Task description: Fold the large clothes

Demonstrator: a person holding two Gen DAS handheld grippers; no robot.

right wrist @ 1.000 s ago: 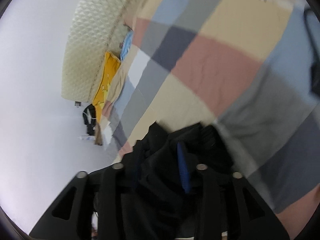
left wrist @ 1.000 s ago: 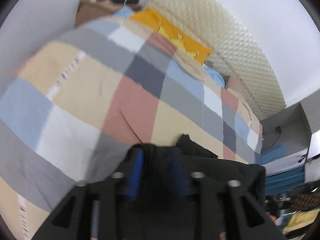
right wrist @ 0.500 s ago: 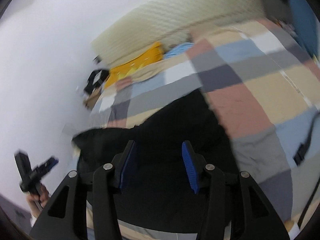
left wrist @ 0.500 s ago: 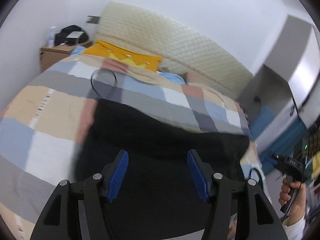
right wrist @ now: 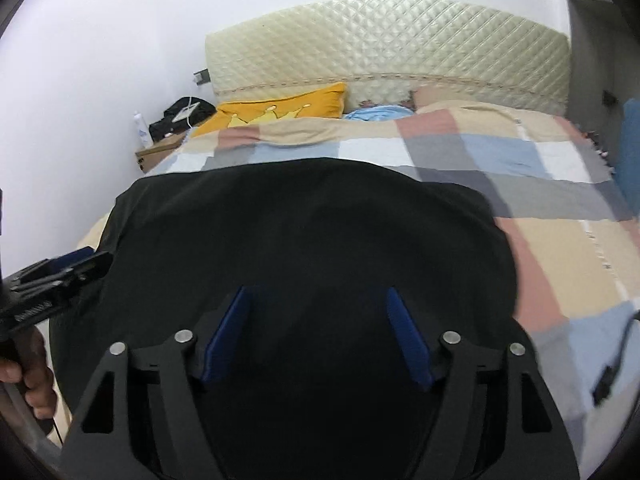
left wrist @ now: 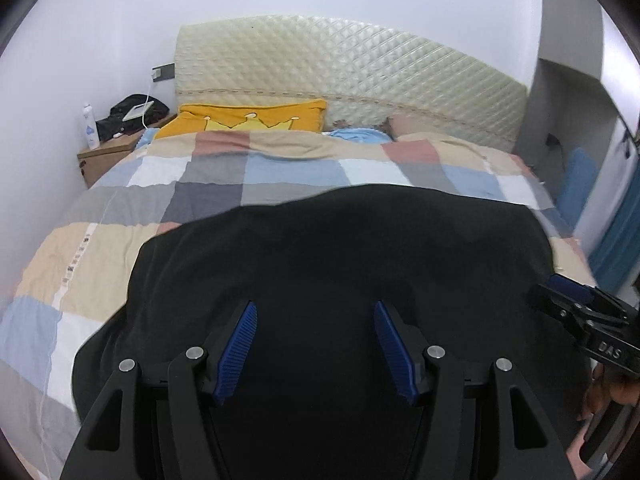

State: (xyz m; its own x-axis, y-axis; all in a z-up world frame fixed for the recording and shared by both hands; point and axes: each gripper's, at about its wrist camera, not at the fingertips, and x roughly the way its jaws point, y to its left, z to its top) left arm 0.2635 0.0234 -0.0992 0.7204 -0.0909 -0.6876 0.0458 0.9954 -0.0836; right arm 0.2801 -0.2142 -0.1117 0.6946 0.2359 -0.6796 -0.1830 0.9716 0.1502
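Large black cloth garment (left wrist: 340, 248) lies spread flat on patchwork checked quilt (left wrist: 100, 240); left gripper (left wrist: 314, 344) & right gripper (right wrist: 316, 336) both above garment, jaws wide, holding nothing

A checked quilt (left wrist: 208, 184) covers the bed, and a cream padded headboard (left wrist: 352, 76) stands behind it. A yellow pillow (left wrist: 248, 120) and a blue pillow (left wrist: 356, 135) lie against the headboard. Beside the bed, a nightstand (left wrist: 108, 156) holds a white bottle (left wrist: 91, 126) and a black bag (left wrist: 132, 114).
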